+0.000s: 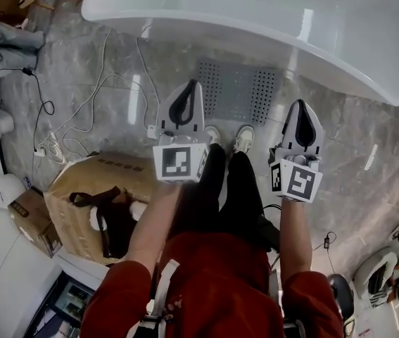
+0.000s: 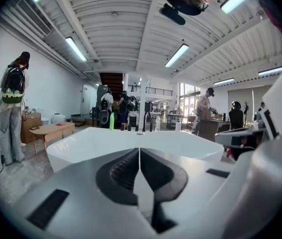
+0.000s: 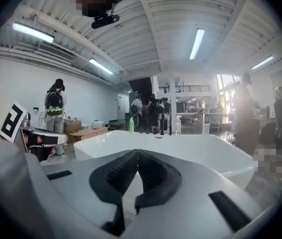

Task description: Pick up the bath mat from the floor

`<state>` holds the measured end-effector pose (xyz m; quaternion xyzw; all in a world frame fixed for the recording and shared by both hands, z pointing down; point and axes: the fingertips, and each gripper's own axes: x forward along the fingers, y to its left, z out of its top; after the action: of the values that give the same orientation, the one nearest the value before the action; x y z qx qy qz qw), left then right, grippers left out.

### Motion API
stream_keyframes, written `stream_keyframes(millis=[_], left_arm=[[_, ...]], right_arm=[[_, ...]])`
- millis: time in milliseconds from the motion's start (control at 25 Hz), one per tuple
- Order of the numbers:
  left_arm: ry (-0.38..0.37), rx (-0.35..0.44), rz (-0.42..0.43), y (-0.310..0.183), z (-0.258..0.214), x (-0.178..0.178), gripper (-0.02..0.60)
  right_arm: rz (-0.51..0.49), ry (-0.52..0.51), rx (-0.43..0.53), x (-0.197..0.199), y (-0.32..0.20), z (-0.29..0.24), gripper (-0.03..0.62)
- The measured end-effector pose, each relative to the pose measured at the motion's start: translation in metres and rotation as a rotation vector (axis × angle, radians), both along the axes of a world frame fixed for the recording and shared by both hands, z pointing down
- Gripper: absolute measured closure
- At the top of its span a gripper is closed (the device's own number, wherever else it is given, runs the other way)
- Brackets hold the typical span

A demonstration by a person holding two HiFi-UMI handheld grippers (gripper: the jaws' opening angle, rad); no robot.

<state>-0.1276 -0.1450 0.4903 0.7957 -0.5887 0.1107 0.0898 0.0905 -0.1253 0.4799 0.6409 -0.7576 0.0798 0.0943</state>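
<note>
A long white bathtub stands on a grey marbled floor, where white cables trail near a cardboard box. Overhead, a white ribbed ceiling carries strip lights. A low wooden table stands by the white wall, and tall windows brighten the far end.

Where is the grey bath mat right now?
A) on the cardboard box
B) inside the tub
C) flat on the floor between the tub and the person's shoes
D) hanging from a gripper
C: the mat lies flat on the floor, just ahead of the shoes and beside the tub.
</note>
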Motion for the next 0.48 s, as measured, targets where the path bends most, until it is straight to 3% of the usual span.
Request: stream_keyframes(millis=[120,480], left_arm=[[0.02,-0.039,-0.01,-0.002,0.039,0.004,0.565],[-0.018,-0.193,-0.007,0.022,0.149,-0.001,0.565]], right_arm=[[-0.029,-0.001,-0.032,-0.003,-0.001,0.045,0.582],[-0.051,0.016,-0.197,-0.002,0.011,0.166,0.582]])
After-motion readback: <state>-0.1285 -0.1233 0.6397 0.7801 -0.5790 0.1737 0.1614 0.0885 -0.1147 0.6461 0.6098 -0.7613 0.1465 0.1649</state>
